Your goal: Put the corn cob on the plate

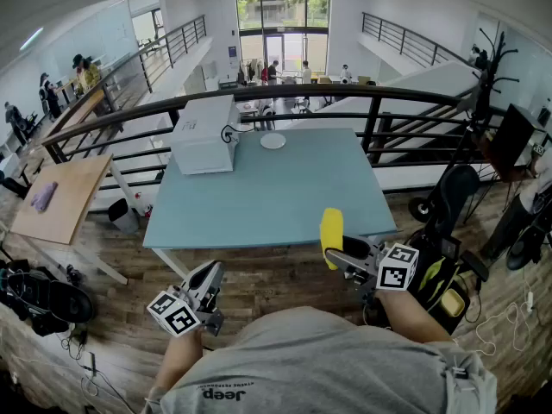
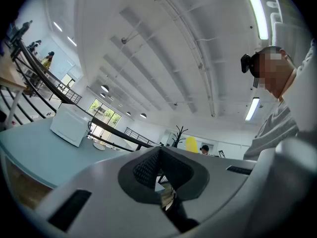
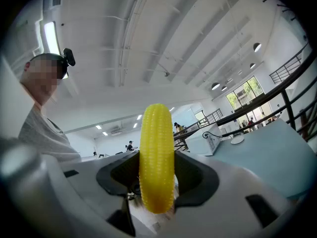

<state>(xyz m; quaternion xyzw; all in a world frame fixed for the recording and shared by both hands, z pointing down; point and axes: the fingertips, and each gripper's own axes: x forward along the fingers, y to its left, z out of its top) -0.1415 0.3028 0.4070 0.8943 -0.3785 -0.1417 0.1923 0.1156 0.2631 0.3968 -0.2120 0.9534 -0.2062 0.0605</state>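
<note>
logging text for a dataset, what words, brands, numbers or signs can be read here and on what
"Jeep": on the person's grey shirt.
Line of small print under it: too small to read.
Cubes on the left tool and the right tool, which holds the corn cob: square patterns only, no letters.
Mark on the white box: too small to read.

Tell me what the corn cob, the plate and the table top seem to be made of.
Corn cob: probably moulded plastic or rubber; even yellow, slight sheen, very regular tiny kernels.
Plate: white, smooth; ceramic or plastic, too far to tell.
Table top: likely laminate or painted board; flat, matte pale teal, no grain.
</note>
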